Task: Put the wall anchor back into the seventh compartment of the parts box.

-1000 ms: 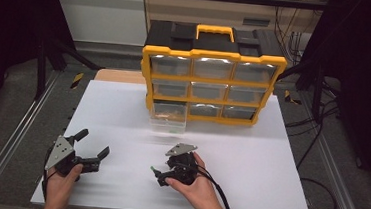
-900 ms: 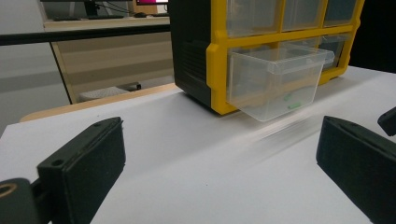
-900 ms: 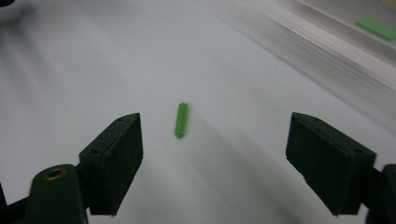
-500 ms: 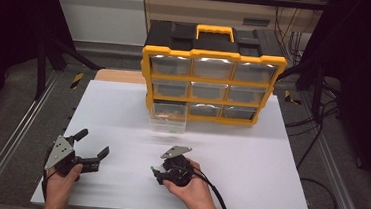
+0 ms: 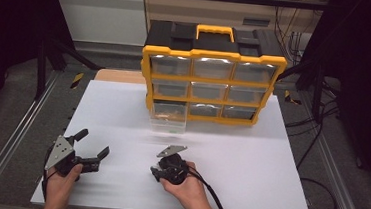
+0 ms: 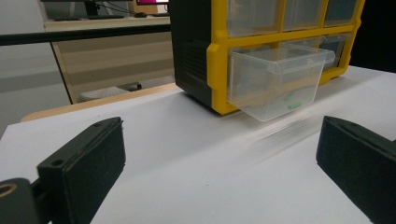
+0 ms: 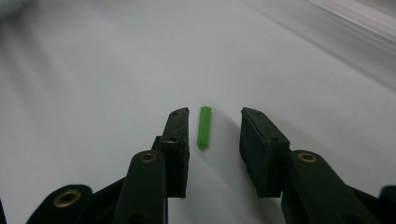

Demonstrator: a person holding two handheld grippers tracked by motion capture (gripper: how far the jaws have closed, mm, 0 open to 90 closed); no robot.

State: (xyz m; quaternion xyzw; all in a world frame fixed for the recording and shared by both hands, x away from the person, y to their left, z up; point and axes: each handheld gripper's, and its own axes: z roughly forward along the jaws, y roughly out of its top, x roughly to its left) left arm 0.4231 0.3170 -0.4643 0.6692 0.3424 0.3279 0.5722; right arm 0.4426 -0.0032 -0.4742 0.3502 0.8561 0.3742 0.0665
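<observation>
nearest the person, the right gripper [image 7: 214, 128] points down at the white table [image 5: 269, 161], held in a hand at the front edge in the high view. its jaws have just been closing, and a small green ribbed plug [image 7: 204, 127] lies flat on the table between them — close beside the left-hand pad, a clear gap to the other, so the pads do not yet press on it. in the high view the right gripper [image 5: 157, 173] sits a little left of the table's middle.

to the left, well apart, the left gripper [image 5: 92, 150] rests in the other hand with its jaws spread wide and nothing between them.

farther back, a clear drawer [image 6: 275, 79] stands pulled out from the bottom left slot of a yellow and black organizer [image 5: 211, 76] at the table's far side — a few small green pieces [image 6: 292, 101] lie inside the drawer. the other drawers are pushed in.
</observation>
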